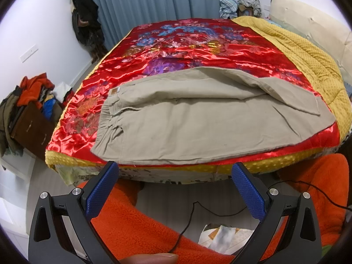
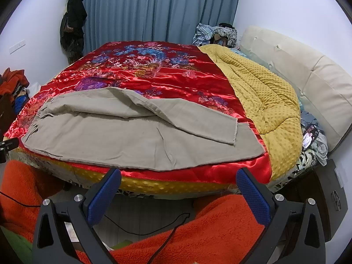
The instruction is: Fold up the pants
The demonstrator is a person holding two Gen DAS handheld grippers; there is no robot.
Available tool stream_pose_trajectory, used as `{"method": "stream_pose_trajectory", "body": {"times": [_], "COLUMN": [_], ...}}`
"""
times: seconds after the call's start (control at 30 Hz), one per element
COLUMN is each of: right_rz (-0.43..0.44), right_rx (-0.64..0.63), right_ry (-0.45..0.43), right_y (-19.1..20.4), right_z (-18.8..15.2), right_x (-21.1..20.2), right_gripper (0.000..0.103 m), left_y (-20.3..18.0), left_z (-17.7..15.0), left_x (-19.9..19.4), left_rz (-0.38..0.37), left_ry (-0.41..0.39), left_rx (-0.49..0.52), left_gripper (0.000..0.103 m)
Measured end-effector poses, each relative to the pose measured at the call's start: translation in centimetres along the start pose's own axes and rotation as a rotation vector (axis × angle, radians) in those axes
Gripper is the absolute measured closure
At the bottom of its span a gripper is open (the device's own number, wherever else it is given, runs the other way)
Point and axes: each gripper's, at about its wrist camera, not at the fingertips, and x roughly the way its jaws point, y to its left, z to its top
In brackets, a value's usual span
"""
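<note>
I'm seeing the pants [image 1: 198, 118] lower leg lying mostly hidden under the upper; the waistband label [image 1: 114, 90] is staying too small to read.

No writing could be read in either view. The pants [image 1: 198, 118] carried a small tan patch [image 1: 114, 91] with a white tag [image 1: 118, 89] just beside it at the waistband, both too small to make out.
</note>
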Motion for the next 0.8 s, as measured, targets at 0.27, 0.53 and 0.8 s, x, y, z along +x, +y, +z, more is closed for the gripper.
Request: {"method": "stream_pose_trajectory", "body": {"times": [0.27,0.53,0.8], "right_rz": [0.005,0.006,0.004], "right_rx": [-0.004,-0.009,0.0], "right_ry": [0.0,0.006,0.003], "right_y": [0.2,0.54,0.45], "right_z": [0.03,-0.08,-0.21], "right_x": [0.09,0.41,0.57], "right_gripper": [0.0,0.0,0.0], "left_y": [-0.05,-0.2,-0.35], "left_z": [0.03,0.21,0.14], "left_x": [0.0,0.02,0.19], "left_rz": [0.001,0.007,0.009], "left_ry": [0.002,0.006,0.006], "left_rx": [0.001,0.012,0.017], "left_gripper": [0.001,0.001,0.001]}}
